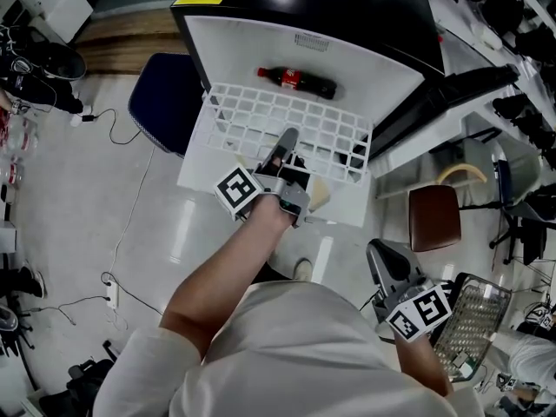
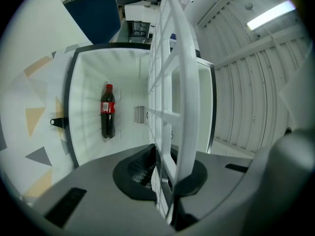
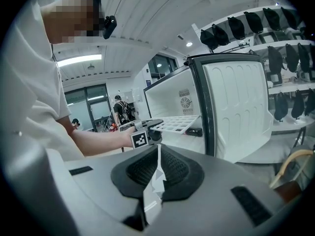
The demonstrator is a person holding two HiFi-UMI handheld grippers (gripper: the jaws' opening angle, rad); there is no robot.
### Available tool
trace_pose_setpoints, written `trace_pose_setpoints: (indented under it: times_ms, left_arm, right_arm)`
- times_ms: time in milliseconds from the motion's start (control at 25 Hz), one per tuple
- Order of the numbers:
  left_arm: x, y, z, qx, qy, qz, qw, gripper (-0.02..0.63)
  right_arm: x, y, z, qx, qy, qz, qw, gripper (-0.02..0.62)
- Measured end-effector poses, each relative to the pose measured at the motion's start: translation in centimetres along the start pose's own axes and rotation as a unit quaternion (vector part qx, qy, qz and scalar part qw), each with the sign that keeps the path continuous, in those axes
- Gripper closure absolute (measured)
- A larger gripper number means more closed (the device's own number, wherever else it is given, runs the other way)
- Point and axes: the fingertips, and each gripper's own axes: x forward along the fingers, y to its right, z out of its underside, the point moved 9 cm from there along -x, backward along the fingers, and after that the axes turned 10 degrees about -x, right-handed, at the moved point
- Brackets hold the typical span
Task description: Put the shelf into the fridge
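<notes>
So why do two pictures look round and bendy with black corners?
Left gripper view: a wide-angle lens bows the shelf and fridge walls, corners black. Right gripper view: same round edge, fridge door curved. Head view: full frame, glare on the floor.

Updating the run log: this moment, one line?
left gripper: shut on shelf | shelf: partly in fridge | right gripper: shut | bottle: in fridge

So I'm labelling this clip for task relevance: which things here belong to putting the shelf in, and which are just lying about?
In the job: shelf, fridge, left hand-held gripper clamped on the shelf.
Lying about: cola bottle inside the fridge, blue chair, brown stool, power strip on the floor.
</notes>
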Motion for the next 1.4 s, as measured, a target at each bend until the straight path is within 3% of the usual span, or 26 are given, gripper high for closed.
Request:
trace_pose_setpoints:
  times_ms: [440, 920, 1400]
  left_arm:
    - [0.3, 0.0, -0.2, 0.009, -0.004, 0.008, 0.9999, 0.568]
    - [0.5, -0.4, -0.7, 0.002, -0.029, -0.008, 0.9996, 0.569]
    - [0.8, 0.2, -1.2, 0.059, -0.059, -0.036, 0.9959, 0.566]
  right_arm:
    - [-0.3, -0.3, 0.2, 0.005, -0.003, 0.003, 1.0, 0.568]
    - [0.8, -0.5, 0.3, 0.008, -0.004, 0.005, 1.0, 0.568]
    - [2.0, -0.3, 0.1, 0.015, -0.005, 0.004, 1.0, 0.568]
